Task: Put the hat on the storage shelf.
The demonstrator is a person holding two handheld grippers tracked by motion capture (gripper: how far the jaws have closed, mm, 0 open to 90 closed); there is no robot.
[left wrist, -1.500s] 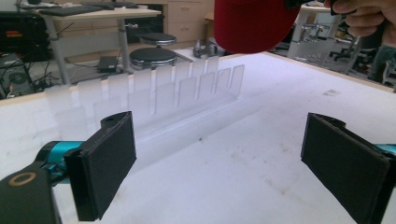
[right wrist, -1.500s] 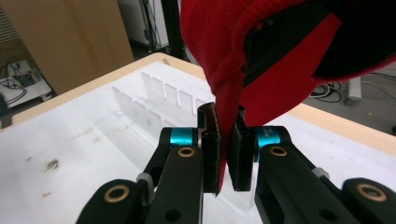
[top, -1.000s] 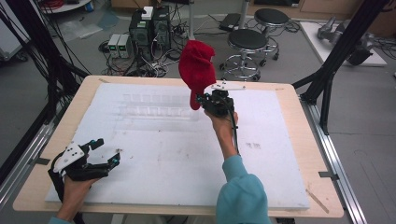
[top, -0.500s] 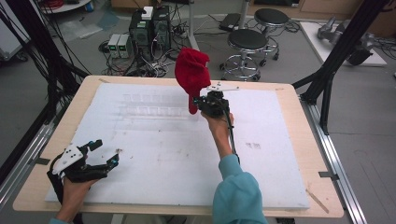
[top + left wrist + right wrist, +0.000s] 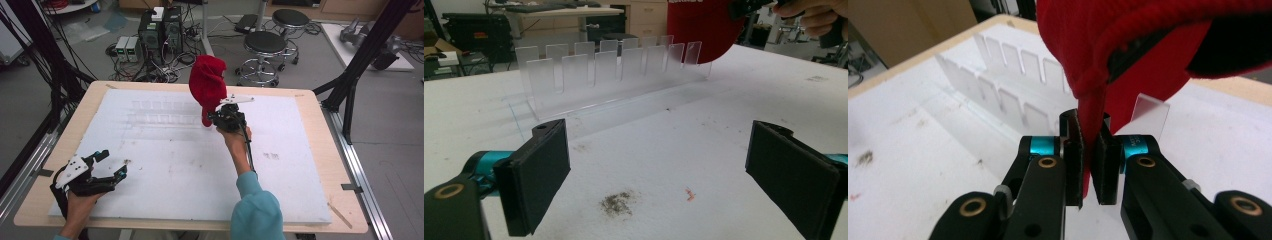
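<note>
The right gripper has its two black jaws pressed together on a fold of a red cap, holding it up in the air above the far middle of the desk. In the right gripper view the cap hangs down from above, and a narrow strip of its red fabric runs straight down between the two pads, which pinch it from both sides. One cap is in sight.

Just beyond and below the cap stands one clear plastic rack on the white sheet that covers the desk. The rack carries two rows of upright clear dividers; in the left gripper view about eight can be counted in each row, though the far end is partly hidden behind the cap.

The left gripper rests low at the near left corner of the desk, well apart from the cap, with its jaws spread wide and nothing between them. A small dark smudge and one tiny red scrap lie on the sheet between its jaws.

Two round stools stand on the floor behind the desk.
</note>
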